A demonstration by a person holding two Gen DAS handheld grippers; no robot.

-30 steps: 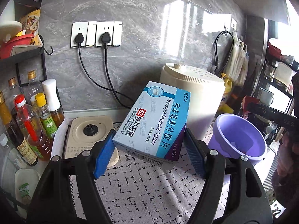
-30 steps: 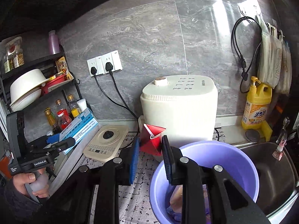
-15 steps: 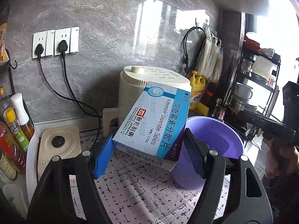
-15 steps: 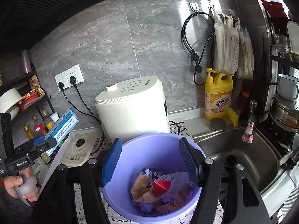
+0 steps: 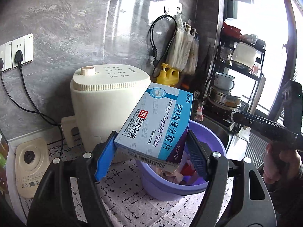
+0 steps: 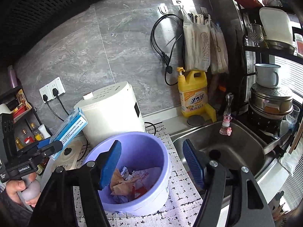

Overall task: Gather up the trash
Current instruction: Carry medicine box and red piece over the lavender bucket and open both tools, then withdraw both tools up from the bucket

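Left gripper (image 5: 151, 157): you are clamping the medicine box (image 5: 157, 124) between its blue pads; the box is tilting, its far end hanging over the purple bin (image 5: 170, 187).
Right gripper (image 6: 151, 162): you are opening its jaws; nothing is sitting between them; it is hovering over the bin's right rim and the sink (image 6: 223, 143).
Purple bin: it is standing on the patterned mat (image 6: 181, 198), just beside the white appliance (image 5: 106, 102); crumpled wrappers (image 6: 130, 183) are lying inside.
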